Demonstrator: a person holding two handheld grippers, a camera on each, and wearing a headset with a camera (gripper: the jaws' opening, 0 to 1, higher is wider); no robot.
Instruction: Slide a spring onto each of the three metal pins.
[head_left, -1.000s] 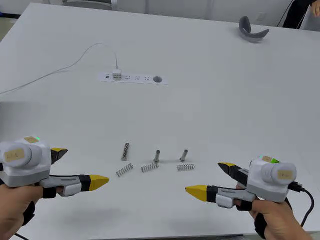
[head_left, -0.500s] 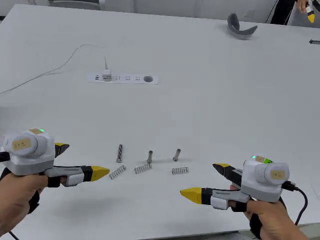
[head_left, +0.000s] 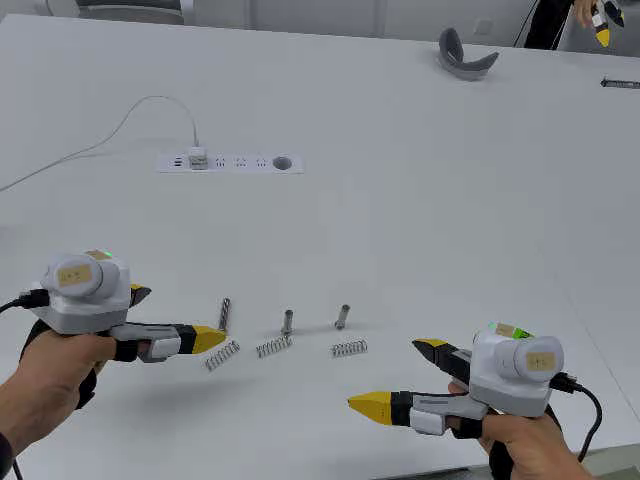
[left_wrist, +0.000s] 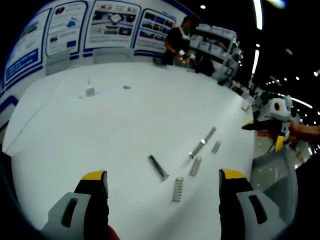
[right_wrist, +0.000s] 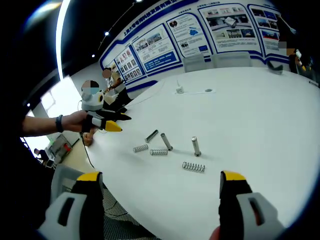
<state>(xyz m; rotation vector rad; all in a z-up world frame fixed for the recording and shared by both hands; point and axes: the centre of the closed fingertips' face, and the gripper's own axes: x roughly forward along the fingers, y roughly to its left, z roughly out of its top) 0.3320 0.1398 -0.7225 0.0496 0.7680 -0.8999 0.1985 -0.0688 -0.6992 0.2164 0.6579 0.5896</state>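
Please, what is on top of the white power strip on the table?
A small white plug sits near the left end of the power strip, and a white cable runs away from it. The socket beneath the plug is covered.

Three pins (head_left: 287, 321) and three springs (head_left: 272, 346) sat in two close rows near the front of the white tabletop (head_left: 420, 200), with only narrow gaps among them. The left gripper (head_left: 175, 316), jaws spread, hovered just beside the leftmost pin. The right gripper (head_left: 392, 375), jaws also apart, hung well clear, with bare surface between it and the springs. Behind the rows the tabletop ran open to a power strip (head_left: 228, 162) and its cable (head_left: 110, 135).
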